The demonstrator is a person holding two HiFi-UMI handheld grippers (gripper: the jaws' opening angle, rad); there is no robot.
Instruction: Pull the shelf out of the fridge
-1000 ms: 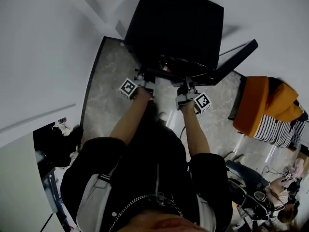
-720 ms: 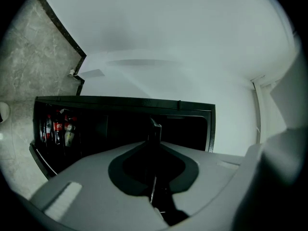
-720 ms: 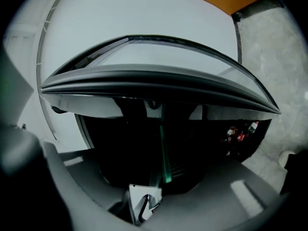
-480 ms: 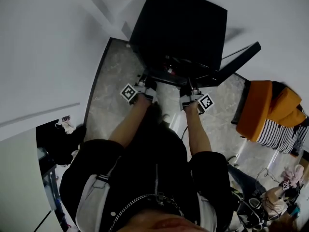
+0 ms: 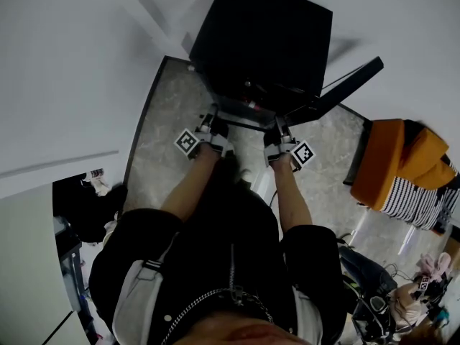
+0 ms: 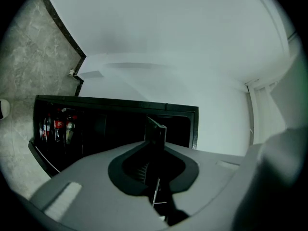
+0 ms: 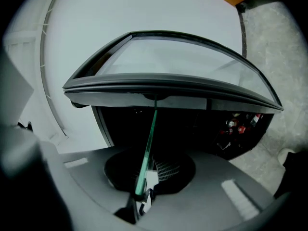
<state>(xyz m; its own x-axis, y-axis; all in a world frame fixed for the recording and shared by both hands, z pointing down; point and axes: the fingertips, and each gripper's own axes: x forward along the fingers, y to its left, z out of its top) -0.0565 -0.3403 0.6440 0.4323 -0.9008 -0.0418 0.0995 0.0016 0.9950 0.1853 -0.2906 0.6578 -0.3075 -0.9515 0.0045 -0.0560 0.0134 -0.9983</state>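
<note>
— While we reached into the one fridge [image 5: 262,42], what gripped the single shelf [image 7: 150,129] at its mouth?
— We had two on it: left gripper [image 5: 210,121] clenched on its edge, right gripper [image 5: 279,128] closing onto it. Three bottles [image 6: 57,127] stood inside.

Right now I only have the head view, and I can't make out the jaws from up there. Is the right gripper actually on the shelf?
Observer: Yes. The right gripper view shows the glass shelf, green-edged, between the jaws of the right gripper; they are closing on it.
Operator: And the left one?
Observer: The left gripper is clamped on the same shelf, seen edge-on.
Operator: Anything inside?
Observer: Bottles with red labels stand in the fridge; whether they rest on this shelf, I cannot tell.
</note>
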